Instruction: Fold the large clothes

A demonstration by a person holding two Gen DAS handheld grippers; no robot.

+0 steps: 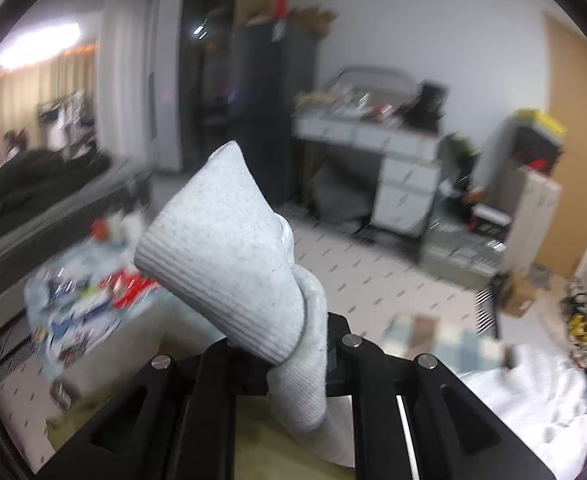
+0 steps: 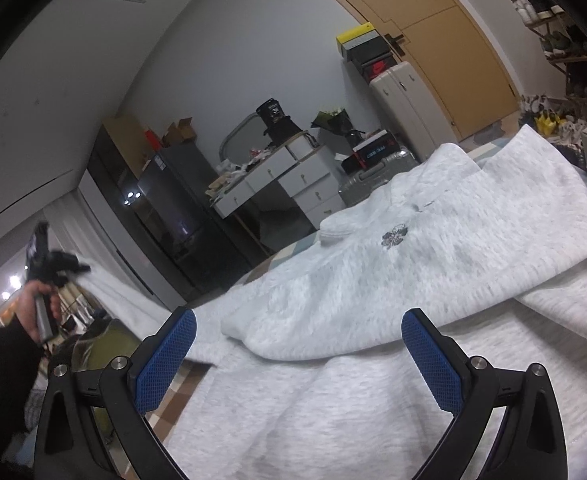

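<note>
The left claw (image 1: pixel 293 356) is clamped on a ribbed cuff (image 1: pixel 229 256) of the pale grey sweatshirt (image 2: pixel 413 264), lifted in the air. The sweatshirt is fleecy, with a small dark emblem (image 2: pixel 394 237), lying partly folded on the bed (image 2: pixel 181 384). The right claw (image 2: pixel 299 364) hovers over it, fingers apart

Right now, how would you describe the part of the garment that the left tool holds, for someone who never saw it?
Start at the pale grey sweatshirt spread over the bed. Its sleeve runs up to the left tool, which is shut on the ribbed cuff. Only the cuff has fine ribbing and stands raised in the air.
</note>
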